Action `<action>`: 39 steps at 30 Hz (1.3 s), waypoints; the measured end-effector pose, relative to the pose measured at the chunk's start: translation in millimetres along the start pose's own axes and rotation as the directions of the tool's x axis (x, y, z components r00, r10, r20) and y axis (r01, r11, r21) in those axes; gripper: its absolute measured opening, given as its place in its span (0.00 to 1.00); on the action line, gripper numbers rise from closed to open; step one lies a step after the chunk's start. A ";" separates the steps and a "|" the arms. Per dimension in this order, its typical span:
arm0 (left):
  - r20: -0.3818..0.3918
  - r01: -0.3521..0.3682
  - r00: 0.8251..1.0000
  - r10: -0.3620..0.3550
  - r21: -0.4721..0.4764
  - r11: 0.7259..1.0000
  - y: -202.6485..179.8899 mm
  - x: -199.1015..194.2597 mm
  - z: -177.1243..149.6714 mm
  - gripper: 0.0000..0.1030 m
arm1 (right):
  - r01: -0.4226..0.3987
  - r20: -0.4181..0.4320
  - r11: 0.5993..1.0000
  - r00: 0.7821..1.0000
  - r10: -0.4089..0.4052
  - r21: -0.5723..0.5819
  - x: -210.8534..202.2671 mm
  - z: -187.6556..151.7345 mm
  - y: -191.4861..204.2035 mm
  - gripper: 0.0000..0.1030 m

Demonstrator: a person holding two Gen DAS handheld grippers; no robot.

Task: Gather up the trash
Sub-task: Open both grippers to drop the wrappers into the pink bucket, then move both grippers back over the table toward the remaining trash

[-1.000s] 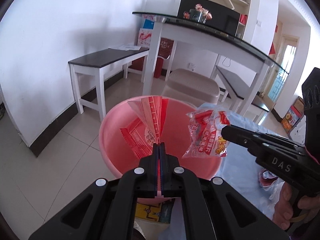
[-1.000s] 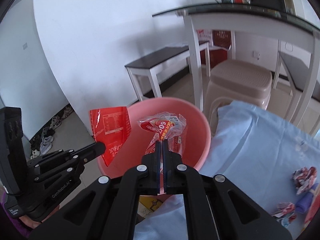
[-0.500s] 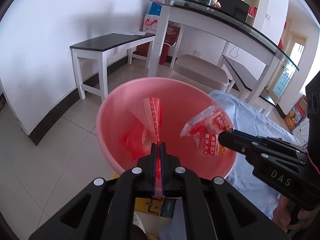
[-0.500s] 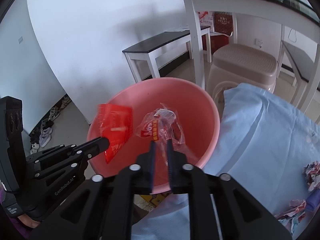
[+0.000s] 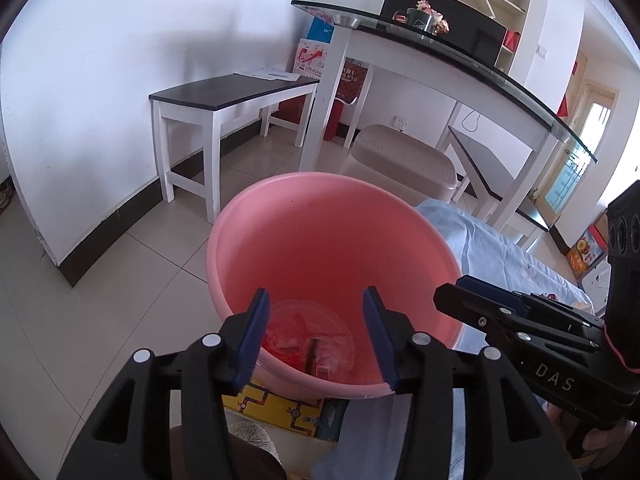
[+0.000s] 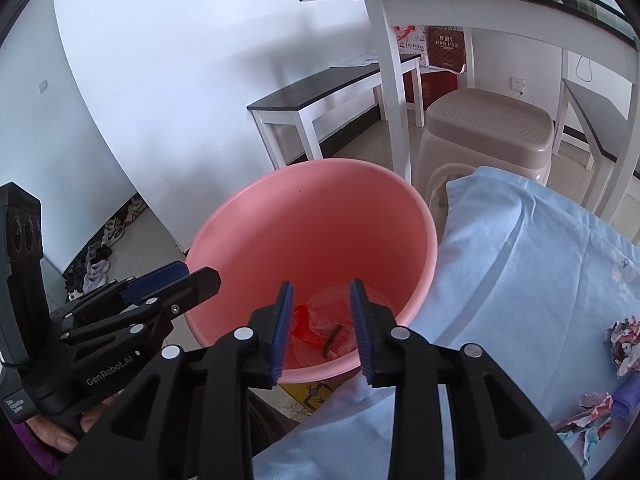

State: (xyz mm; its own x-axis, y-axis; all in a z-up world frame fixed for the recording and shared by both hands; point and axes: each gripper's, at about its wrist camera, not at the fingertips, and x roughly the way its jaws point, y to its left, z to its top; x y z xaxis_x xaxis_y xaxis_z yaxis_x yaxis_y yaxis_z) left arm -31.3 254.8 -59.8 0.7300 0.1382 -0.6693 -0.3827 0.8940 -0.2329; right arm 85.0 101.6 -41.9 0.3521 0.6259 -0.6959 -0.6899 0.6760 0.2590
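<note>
Above the pink basin point(image 5: 332, 240), both tongs hang tilted downward over its mouth. The left tongs point(image 5: 316, 336) have just been opening and now stand wide apart, with nothing between the pads. The right tongs point(image 6: 320, 324) have also just been opening, to a narrower gap, and likewise hold nothing. The released trash, a red wrapper point(image 6: 306, 326) and a clear printed packet point(image 5: 320, 344), lies at the bottom of the basin beside a small dark item that is too small to identify.

The step in hand appears to be the release. To do it well, confirm that each wrapper has dropped clear of the pads before withdrawing; thin film can cling to a pad. Keep both tongs inside the line of the rim until the drop is confirmed, so that a late fall still lands in the basin. Lift out rather than sideways, to avoid knocking the basin wall, which looks light and liable to shift.

More crumpled wrappers point(image 6: 624, 340) remain on the light blue cloth point(image 6: 520, 280) covering the surface to the right of the basin. The task is judged only partly complete. Leave the right tongs parted for the next pickup there.
</note>
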 end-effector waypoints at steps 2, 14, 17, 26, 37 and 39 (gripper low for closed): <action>0.005 0.002 1.000 -0.002 0.000 1.000 -0.9 -2.5 0.1 0.49 | 0.004 0.011 1.000 1.000 -0.004 0.001 -5.0 -0.9 -0.9 0.36; 0.041 -0.002 0.999 0.000 0.049 0.999 -30.5 -22.6 4.8 0.51 | 0.070 0.103 0.997 0.992 -0.069 -0.015 -56.6 -8.8 -6.9 0.39; 0.039 -0.003 0.999 0.000 0.076 0.997 -45.1 -25.0 4.2 0.51 | 0.098 0.125 0.995 0.988 -0.096 -0.008 -72.9 -14.3 -11.1 0.48; 0.025 0.038 0.999 -0.043 0.152 0.988 -93.1 -24.6 -1.0 0.51 | 0.189 0.156 0.980 0.968 -0.196 0.058 -119.5 -38.1 -38.5 0.48; 0.005 0.111 0.993 -0.116 0.259 0.959 -152.8 -21.9 -11.9 0.54 | 0.295 0.191 0.938 0.925 -0.328 0.180 -175.7 -69.1 -86.5 0.48; 0.000 0.123 0.992 -0.129 0.280 0.952 -162.9 -21.8 -14.3 0.54 | 0.309 0.191 0.929 0.918 -0.348 0.205 -185.1 -75.4 -95.3 0.48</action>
State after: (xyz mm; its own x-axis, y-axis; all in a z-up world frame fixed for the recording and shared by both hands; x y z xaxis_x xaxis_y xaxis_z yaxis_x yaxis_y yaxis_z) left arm 7.1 100.0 -17.4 0.7732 0.0220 -0.6338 -0.1159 0.9875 -0.1070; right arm 37.9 -108.0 11.7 0.6840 0.4139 -0.6007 -0.4024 0.9009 0.1625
